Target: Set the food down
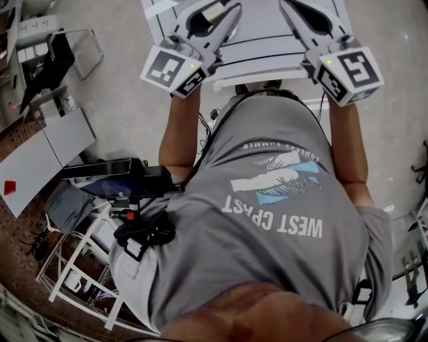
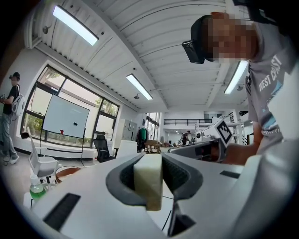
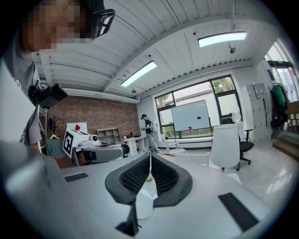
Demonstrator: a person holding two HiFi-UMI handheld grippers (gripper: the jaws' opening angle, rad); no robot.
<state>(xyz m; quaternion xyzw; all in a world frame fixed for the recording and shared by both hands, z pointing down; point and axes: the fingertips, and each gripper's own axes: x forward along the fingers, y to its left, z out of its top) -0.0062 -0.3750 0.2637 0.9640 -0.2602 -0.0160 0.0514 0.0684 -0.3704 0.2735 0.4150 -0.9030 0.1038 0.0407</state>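
Observation:
The food is a pale cream block (image 2: 148, 179), clamped upright between the dark pads of my left gripper (image 2: 150, 173). In the head view the same block (image 1: 213, 11) shows at the tip of the left gripper (image 1: 217, 13), held out level at the top left. My right gripper (image 3: 149, 164) is held out beside it with its pads closed together and nothing between them; it sits at the top right of the head view (image 1: 297, 10). Each gripper appears in the other's view: the right one (image 2: 201, 149) and the left one (image 3: 98, 151).
A white table (image 1: 261, 57) lies just beyond the grippers, with a small white bottle (image 3: 144, 198) below the right jaws. A white office chair (image 3: 226, 140) stands to the right. A metal chair (image 1: 87, 50), a white rack (image 1: 80, 267) and people by the windows (image 3: 148, 128) are around.

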